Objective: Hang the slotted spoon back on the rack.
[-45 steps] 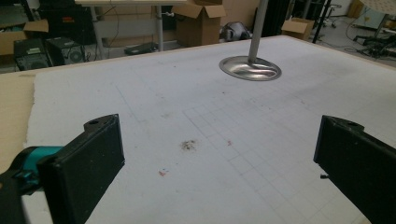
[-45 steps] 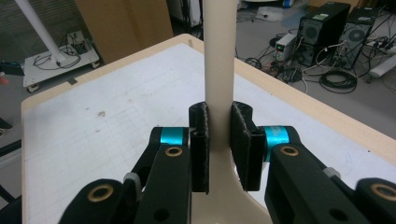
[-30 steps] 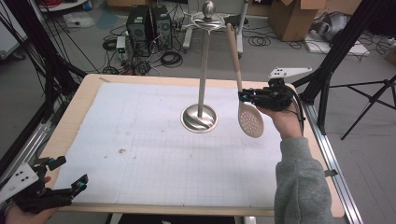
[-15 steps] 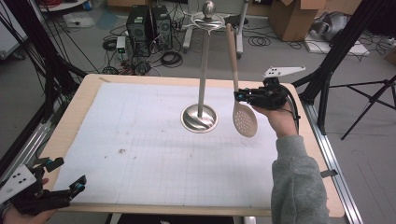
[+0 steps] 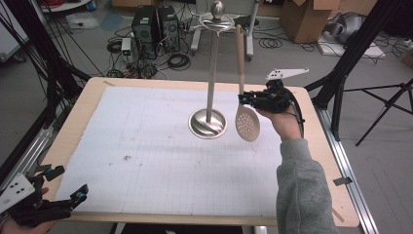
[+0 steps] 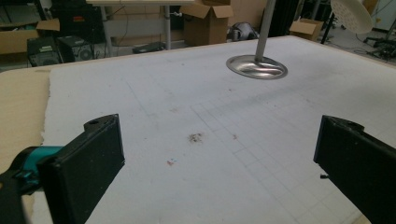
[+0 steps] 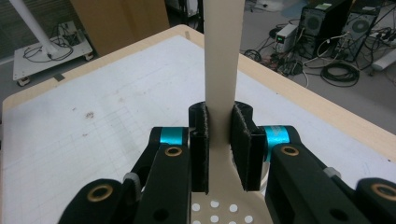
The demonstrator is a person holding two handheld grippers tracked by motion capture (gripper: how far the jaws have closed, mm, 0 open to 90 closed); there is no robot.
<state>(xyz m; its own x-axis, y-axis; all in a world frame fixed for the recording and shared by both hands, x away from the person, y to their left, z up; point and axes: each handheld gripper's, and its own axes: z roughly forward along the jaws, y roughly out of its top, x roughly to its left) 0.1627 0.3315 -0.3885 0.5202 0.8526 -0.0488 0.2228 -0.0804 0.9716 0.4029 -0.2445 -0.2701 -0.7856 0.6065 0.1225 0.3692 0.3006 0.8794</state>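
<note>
The right gripper [image 5: 246, 99] is clamped on a cream slotted spoon [image 5: 247, 122], handle up, bowl perforated. It hangs at three o'clock of the steel stand [image 5: 208, 122]. No writing is readable.

right tool [image 5: 242, 99] carried skimmer [image 5: 247, 123] closer to stand [image 5: 208, 122].
</note>
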